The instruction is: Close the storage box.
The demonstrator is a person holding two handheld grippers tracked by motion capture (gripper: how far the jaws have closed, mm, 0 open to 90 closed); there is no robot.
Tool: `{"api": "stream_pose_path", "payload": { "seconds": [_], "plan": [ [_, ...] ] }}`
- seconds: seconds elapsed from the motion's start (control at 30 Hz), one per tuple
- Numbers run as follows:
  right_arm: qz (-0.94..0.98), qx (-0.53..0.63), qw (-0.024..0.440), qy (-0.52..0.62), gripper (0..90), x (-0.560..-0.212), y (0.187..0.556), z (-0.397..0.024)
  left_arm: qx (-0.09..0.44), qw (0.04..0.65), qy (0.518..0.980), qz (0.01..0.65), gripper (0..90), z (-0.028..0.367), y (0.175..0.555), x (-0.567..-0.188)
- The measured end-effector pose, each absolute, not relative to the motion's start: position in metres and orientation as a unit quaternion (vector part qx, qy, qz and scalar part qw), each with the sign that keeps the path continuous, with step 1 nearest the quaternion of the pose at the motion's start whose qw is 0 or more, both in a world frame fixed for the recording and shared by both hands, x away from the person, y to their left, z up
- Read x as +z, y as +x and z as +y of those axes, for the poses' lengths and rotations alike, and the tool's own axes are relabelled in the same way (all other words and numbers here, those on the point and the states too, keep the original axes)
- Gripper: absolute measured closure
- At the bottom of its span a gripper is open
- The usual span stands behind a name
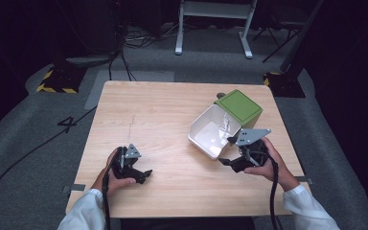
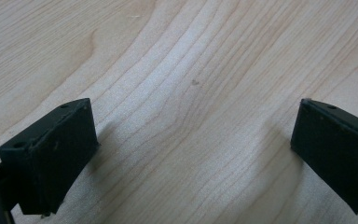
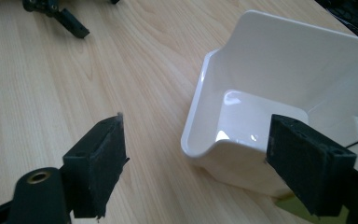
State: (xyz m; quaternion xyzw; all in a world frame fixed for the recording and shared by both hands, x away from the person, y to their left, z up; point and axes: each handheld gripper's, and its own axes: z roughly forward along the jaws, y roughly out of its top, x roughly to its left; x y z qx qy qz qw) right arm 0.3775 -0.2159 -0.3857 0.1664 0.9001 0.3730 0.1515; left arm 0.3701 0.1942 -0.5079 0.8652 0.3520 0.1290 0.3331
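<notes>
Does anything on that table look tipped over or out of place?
Yes. The white bin lies on its side near the table's right edge, opening facing up, its green lid swung open behind it. Nothing looks spilled or broken.

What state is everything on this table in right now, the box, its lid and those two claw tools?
White box: open, looks empty, standing on the table.
Green lid: swung back behind the box, its top facing up.
Left gripper: open, nothing between the jaws, low over bare wood.
Right gripper: open, beside the box's near corner, gripping nothing.
</notes>
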Motion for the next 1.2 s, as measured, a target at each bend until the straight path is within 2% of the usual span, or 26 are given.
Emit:
{"api": "stream_pose_path", "payload": {
  "seconds": [0.53, 0.87, 1.2],
  "plan": [
    [0.899, 0.346, 0.182, 0.196, 20.0, -0.404, 0.370, -0.268, 0.129, 0.333, 0.865, 0.352, 0.5, 0.194, 0.370, -0.508],
    [0.892, 0.317, 0.201, 0.253, 20.1, -0.435, 0.376, -0.319, 0.129, 0.333, 0.865, 0.352, 0.6, 0.194, 0.370, -0.508],
    [0.875, 0.312, 0.196, 0.314, 20.2, -0.465, 0.374, -0.362, 0.129, 0.333, 0.865, 0.352, 0.5, 0.194, 0.370, -0.508]
  ]
}}
